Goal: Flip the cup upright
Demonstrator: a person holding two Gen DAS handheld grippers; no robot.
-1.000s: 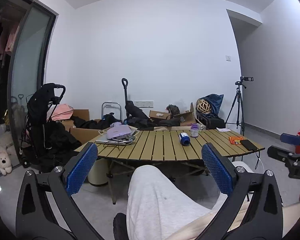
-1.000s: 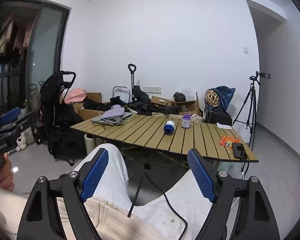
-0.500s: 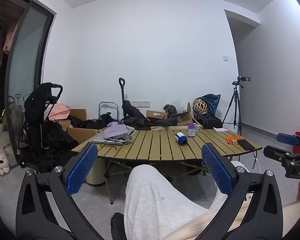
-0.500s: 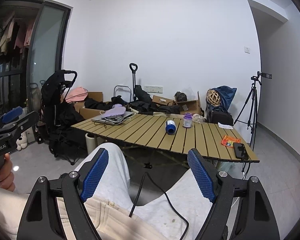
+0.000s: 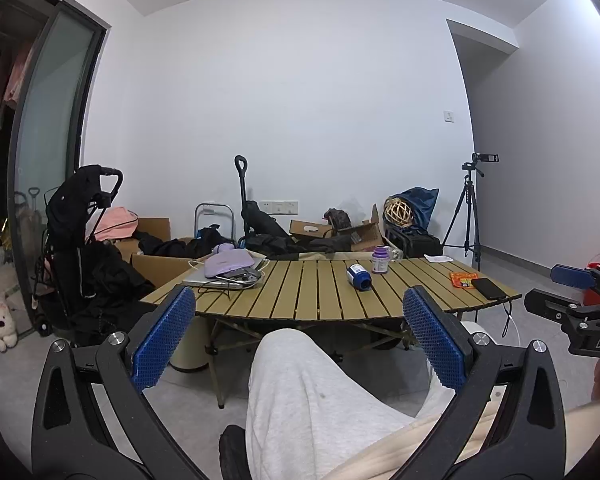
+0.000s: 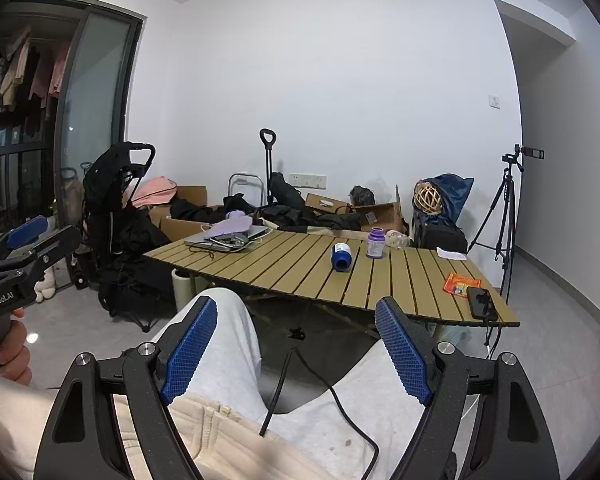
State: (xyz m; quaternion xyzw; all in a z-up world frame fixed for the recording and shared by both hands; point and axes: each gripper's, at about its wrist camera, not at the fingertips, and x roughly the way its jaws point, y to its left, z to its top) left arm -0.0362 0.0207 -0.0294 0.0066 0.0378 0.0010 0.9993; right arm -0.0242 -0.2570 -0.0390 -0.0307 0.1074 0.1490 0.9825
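A blue cup (image 5: 358, 276) (image 6: 341, 257) lies on its side on the slatted wooden table (image 5: 300, 300) (image 6: 300, 272), its mouth facing me. Beside it stands a purple-lidded bottle (image 5: 379, 260) (image 6: 375, 243). My left gripper (image 5: 298, 314) hangs open over a person's knee in grey trousers, well short of the table. My right gripper (image 6: 296, 318) is open too, above the person's lap, also far from the cup. Nothing is between either pair of fingers. Each gripper shows at the edge of the other's view.
On the table are a laptop with a lilac pouch (image 5: 227, 267), an orange packet (image 5: 463, 279) and a black phone (image 5: 490, 289) near the right edge. A black stroller (image 5: 80, 240), boxes, bags and a tripod (image 5: 470, 216) stand around it. A black cable (image 6: 300, 380) crosses the lap.
Both views have shifted slightly: the table and cup sit a little further left and lower in the left wrist view. The cup has not moved. Both grippers stay open.
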